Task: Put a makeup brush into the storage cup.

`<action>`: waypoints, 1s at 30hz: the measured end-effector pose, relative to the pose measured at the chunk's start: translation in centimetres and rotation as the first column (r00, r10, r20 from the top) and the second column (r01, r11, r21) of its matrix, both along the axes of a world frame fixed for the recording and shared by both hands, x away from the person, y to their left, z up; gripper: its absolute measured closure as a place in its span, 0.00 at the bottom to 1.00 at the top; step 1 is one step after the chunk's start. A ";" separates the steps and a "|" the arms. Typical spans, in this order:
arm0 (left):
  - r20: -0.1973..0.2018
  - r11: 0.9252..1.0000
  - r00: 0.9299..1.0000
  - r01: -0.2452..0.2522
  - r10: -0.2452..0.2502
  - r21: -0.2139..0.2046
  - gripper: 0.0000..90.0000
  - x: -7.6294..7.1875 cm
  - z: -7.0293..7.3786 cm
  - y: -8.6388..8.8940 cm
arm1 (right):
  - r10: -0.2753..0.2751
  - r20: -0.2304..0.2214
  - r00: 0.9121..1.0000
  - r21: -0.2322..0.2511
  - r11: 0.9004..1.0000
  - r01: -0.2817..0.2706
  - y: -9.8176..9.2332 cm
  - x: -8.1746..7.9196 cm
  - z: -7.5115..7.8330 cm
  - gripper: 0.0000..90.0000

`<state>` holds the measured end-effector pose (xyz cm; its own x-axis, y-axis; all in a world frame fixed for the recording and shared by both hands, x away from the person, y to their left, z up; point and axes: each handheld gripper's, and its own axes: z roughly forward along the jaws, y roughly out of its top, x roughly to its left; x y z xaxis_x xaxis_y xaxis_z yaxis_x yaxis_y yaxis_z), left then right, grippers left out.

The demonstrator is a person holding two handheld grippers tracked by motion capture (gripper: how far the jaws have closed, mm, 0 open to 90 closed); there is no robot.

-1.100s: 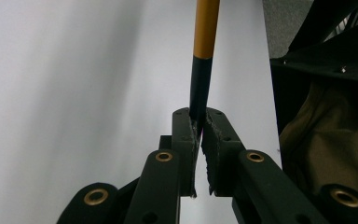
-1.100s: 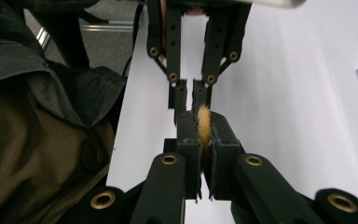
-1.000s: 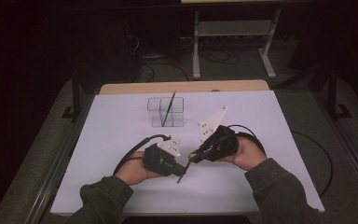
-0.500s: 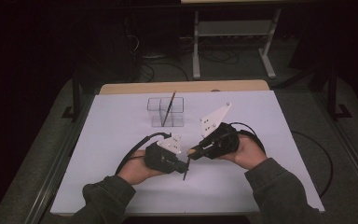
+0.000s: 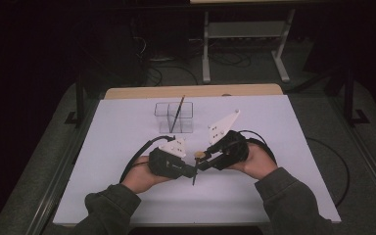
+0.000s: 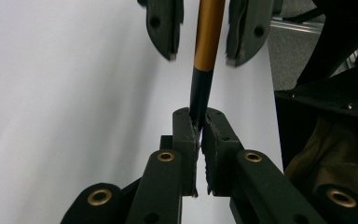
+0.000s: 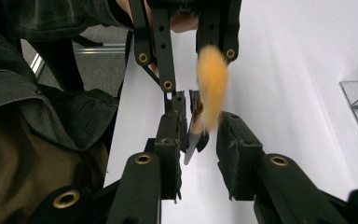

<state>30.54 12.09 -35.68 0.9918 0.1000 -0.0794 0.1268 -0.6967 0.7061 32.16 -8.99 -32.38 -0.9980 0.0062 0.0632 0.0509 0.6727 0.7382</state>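
Brush (image 6: pixel 204 70) sits low in the centre of the high view, clamped by the left gripper (image 5: pixel 192 172) while the right gripper (image 5: pixel 201 160), jaws just opening around it, lets go; next, probably the clear holder (image 5: pixel 175 117).

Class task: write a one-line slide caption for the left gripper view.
Left gripper clamps a brush handle whose far end sits between the right gripper's parted jaws above the white table.
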 end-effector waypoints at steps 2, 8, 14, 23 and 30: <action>-0.001 1.000 1.000 -0.005 0.005 -0.005 0.93 0.1 0.1 0.1 | -0.001 0.000 1.000 0.003 1.000 0.001 0.1 0.0 -0.2 0.78; -0.007 1.000 1.000 -0.018 0.018 -0.016 0.93 0.2 0.2 0.2 | -0.008 0.003 1.000 0.009 1.000 0.008 0.3 0.1 -0.4 0.82; -0.010 0.999 1.000 -0.023 0.023 -0.022 0.93 0.2 0.2 0.3 | -0.013 0.009 1.000 0.013 1.000 0.013 0.4 0.2 -0.5 0.85; -0.012 0.999 0.999 -0.033 0.033 -0.024 0.93 0.2 0.3 0.3 | -0.013 -0.002 1.000 0.023 1.000 0.013 0.6 0.4 -0.5 0.91; -0.024 0.999 0.999 -0.034 0.033 -0.022 0.89 0.4 0.1 0.5 | -0.007 -0.010 1.000 0.019 1.000 0.007 0.7 0.6 -0.6 0.92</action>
